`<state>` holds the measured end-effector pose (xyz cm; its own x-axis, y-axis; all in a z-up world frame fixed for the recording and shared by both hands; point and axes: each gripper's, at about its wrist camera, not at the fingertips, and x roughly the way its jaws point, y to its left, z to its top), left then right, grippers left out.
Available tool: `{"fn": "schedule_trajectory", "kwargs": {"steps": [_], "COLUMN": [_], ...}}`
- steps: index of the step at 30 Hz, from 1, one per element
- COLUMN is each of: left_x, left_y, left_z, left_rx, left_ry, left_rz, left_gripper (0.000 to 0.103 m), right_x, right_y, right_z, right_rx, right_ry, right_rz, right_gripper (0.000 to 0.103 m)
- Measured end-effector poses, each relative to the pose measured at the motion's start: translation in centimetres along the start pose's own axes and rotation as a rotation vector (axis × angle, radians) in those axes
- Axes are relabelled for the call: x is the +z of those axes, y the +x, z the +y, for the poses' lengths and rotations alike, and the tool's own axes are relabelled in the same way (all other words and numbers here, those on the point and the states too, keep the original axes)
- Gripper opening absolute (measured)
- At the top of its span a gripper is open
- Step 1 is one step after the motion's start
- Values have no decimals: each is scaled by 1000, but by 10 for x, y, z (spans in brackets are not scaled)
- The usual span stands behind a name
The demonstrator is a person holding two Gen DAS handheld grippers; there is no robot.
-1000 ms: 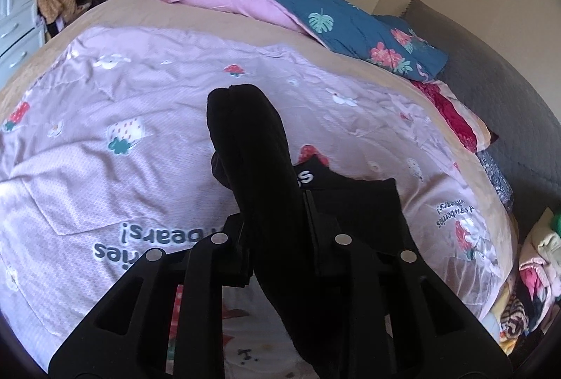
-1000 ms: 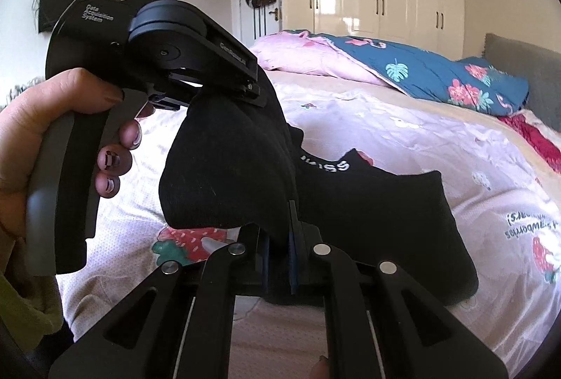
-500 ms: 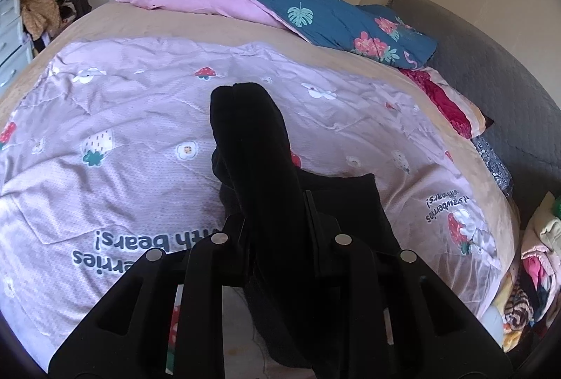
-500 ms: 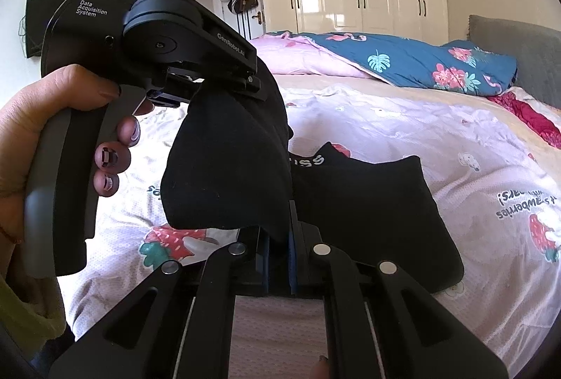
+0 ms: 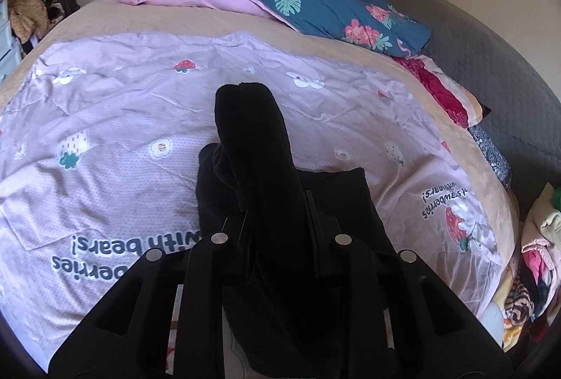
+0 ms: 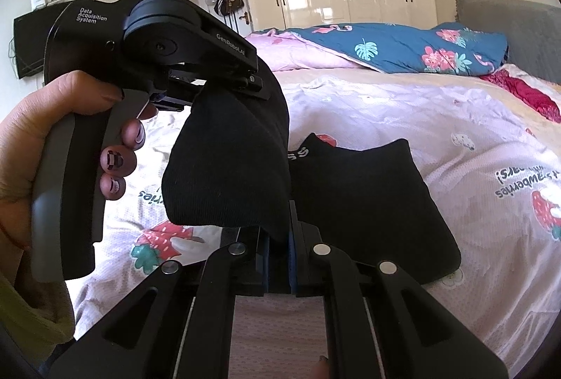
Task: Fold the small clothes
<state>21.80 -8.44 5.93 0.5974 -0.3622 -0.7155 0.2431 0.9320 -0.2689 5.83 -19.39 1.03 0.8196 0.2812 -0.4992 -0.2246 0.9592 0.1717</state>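
A black sock point(image 6: 228, 165) hangs lifted off the bed, pinched at two places: the left gripper point(image 6: 245, 86) has its jaws closed on the upper fold, and the right gripper point(image 6: 278, 249) has its jaws shut tight on the lower edge, so the cloth drapes doubled between the two sets of jaws. In the left wrist view the same sock point(image 5: 259, 161) runs straight out ahead from between the left gripper's point(image 5: 277, 231) jaws, its rounded end well beyond them.

Just beyond and to the right of the right jaws lies a second black sock point(image 6: 368, 203), flat on the bed, white lettering at its cuff; the left wrist view shows it point(image 5: 350, 200) beneath and behind the held one. A hand point(image 6: 52, 140) wraps the left gripper's handle.

Judging by this, the fold is midway: the held sock is bent over but not laid down or pressed flat, and it is not yet paired with the one lying there. Under both spreads a pink strawberry-print quilt point(image 5: 122, 119), with a pile of clothes point(image 5: 536, 256) off the bed's right side.
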Motion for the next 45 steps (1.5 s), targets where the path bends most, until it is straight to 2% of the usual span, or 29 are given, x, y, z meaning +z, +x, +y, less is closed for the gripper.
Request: {"fn": "schedule_trajectory", "kwargs": {"steps": [20, 36, 45], "left_x": [1, -1, -4], "left_y": [52, 103, 135], "left_z": [-31, -68, -89], "left_rx": [-13, 3, -6], "left_ry": [46, 112, 139], "left_rz": [74, 173, 251], "left_gripper": [18, 22, 35], "right_x": [-9, -23, -33], "right_y": [18, 36, 44], "right_z": [-41, -97, -126], "right_rx": [3, 107, 147], "right_ry": [124, 438, 586], "right_rz": [50, 155, 214], "right_gripper": [7, 7, 10]}}
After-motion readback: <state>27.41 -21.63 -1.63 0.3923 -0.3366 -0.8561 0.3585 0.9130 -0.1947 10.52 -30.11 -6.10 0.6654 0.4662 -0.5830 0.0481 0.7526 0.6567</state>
